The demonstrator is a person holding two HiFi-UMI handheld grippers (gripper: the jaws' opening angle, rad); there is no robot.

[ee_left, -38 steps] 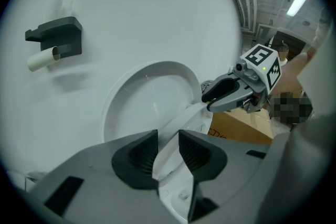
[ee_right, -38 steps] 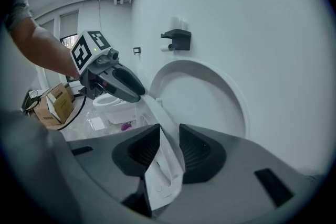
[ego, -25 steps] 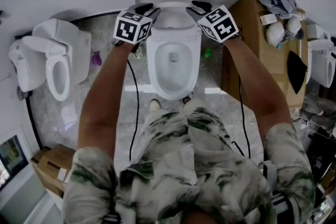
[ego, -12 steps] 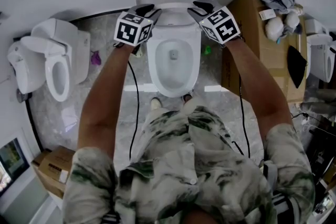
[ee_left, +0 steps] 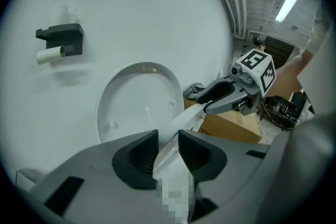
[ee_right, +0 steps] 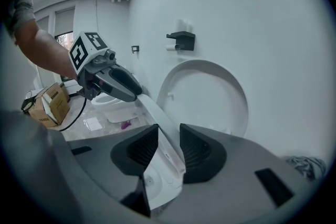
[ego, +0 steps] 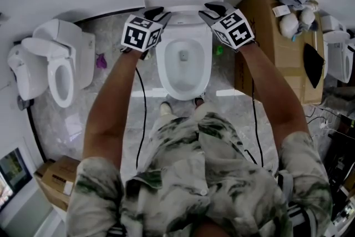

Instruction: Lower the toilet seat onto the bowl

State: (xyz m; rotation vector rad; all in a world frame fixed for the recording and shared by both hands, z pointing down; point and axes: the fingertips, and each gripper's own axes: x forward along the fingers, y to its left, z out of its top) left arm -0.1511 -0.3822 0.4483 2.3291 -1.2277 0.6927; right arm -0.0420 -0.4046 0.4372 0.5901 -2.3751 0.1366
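Left gripper [ee_left: 168, 137] clamped on toilet seat [ee_left: 185, 118], left edge. Right gripper [ee_right: 168, 134] grips right edge, jaws just eased wider. Overhead, seat's tilt unclear against bowl [ego: 165, 72]. Holds unchanged since earlier.

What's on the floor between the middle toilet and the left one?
A small purple thing lies on the grey floor between them, close to the left one; the head view shows it.
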